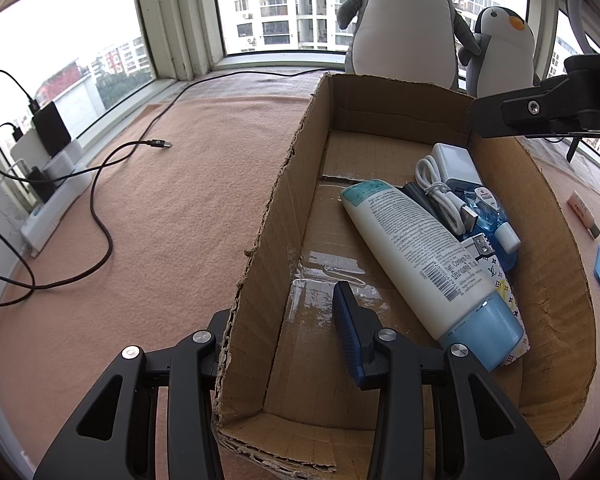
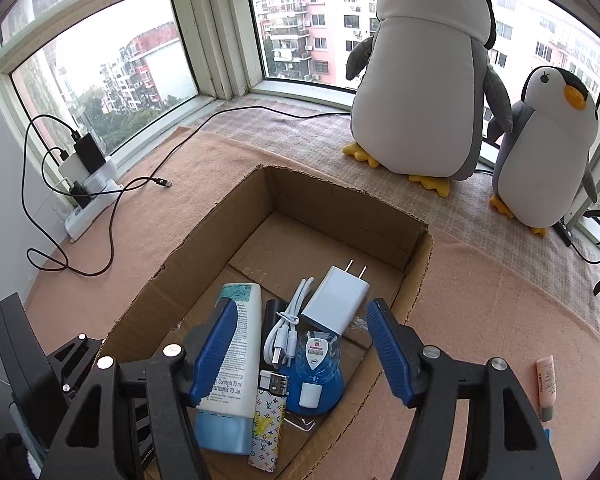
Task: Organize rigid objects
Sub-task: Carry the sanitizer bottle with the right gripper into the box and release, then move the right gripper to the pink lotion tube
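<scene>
Left tongs (image 1: 284, 340) are clamped on the cardboard box's (image 1: 260, 248) side wall, one finger inside and one outside. Right tongs (image 2: 300, 344) hang apart above the box's contents, gripping nothing. Inside the box (image 2: 340, 216) lie a white tube with a blue cap (image 2: 232, 360), a white charger (image 2: 336, 300), a coiled white cable (image 2: 288, 328), a blue bottle (image 2: 316, 380) and a patterned lighter (image 2: 268, 428). A pink tube (image 2: 546, 380) lies outside on the peach blanket (image 2: 480, 288). Two plush penguins (image 2: 420, 80) stand by the window.
</scene>
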Motion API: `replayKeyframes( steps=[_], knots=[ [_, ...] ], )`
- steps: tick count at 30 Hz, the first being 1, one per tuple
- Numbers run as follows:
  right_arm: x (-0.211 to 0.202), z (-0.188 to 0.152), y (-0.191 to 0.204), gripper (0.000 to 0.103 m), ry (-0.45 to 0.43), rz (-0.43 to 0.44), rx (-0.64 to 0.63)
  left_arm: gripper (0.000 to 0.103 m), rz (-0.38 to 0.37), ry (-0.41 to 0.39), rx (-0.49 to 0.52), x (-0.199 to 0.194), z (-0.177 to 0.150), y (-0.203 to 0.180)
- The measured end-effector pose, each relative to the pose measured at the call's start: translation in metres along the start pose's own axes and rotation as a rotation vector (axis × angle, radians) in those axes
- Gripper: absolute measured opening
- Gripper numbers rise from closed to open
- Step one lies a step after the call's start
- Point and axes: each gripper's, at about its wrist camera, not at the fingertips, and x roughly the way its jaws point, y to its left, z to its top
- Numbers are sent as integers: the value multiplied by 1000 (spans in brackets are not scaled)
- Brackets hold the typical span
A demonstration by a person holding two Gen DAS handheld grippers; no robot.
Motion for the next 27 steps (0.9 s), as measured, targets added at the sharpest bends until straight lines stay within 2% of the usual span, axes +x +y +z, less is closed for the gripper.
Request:
replayKeyframes(
  steps=[27],
  knots=[
    [-34, -15, -22, 66, -27, -32, 8, 39, 1, 0, 0, 0, 0, 0]
  ],
)
